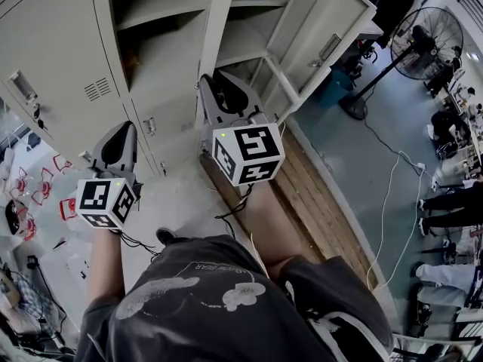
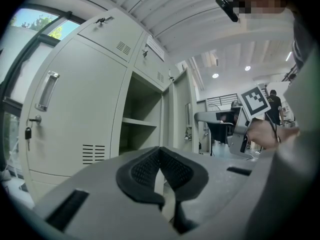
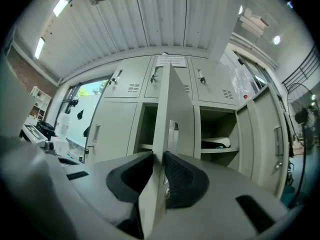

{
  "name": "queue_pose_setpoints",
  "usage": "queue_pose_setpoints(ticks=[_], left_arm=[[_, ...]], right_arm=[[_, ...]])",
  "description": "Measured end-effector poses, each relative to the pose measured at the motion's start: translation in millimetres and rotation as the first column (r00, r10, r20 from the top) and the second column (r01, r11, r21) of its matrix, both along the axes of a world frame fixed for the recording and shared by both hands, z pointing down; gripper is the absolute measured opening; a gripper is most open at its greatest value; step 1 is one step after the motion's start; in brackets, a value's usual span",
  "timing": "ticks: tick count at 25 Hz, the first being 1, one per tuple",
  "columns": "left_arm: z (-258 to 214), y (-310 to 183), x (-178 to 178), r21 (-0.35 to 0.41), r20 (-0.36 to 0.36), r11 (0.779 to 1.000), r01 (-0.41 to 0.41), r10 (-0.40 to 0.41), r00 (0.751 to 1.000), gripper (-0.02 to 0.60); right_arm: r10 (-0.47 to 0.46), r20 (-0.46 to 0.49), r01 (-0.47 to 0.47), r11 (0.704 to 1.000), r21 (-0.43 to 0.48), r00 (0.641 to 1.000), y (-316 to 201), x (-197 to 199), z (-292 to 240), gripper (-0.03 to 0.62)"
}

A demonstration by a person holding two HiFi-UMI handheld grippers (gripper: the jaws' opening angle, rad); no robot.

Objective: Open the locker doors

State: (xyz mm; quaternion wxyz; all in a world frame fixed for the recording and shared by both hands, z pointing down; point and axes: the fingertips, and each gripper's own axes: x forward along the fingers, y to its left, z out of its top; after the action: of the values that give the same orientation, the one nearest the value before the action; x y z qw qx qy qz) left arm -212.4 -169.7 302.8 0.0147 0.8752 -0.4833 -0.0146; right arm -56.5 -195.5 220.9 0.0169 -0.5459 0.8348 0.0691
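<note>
person: stands facing the lockers in a dark printed shirt, a gripper in each hand
left gripper: pads pressed together with nothing between them, held level in front of the left door, not touching it
right gripper: pinching the free edge of the middle door, one pad on each face
middle door: swung out toward the person, seen edge-on, an open compartment on either side
left door: closed, with a handle high up, a key hanging at the lock and vent slots low down
shelf: bare, in the open compartment beside the left door
right door: swung wide open, with a dark thing lying on the shelf inside
small top doors: closed
fan: standing on the floor well off to the right
</note>
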Motion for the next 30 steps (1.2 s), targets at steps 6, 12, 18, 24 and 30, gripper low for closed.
queue_pose_setpoints(ticks=[6,12,18,24,30], left_arm=[[-4,4,5,0.017,0.002,1.0,-0.014,0.014,1.0,0.009],[-11,7,10,0.033,-0.002,0.999,-0.024,0.025,1.0,0.009],[-8,14,15,0.025,-0.005,0.999,-0.034,0.034,0.999,0.009],[-5,23,21,0.019,0.004,0.998,-0.054,0.053,0.999,0.009],[-5,28,26,0.02,0.003,0.998,-0.06,0.06,0.998,0.009]], right_arm=[[0.038,0.01,-0.038,0.999,-0.007,0.999,5,20,3,0.089],[0.099,0.017,-0.099,0.995,-0.01,0.995,9,47,3,0.086],[0.147,0.018,-0.147,0.989,-0.009,0.989,9,72,3,0.084],[0.195,0.031,-0.195,0.981,-0.006,0.98,6,100,5,0.08],[0.26,0.044,-0.26,0.966,-0.011,0.965,2,126,6,0.046]])
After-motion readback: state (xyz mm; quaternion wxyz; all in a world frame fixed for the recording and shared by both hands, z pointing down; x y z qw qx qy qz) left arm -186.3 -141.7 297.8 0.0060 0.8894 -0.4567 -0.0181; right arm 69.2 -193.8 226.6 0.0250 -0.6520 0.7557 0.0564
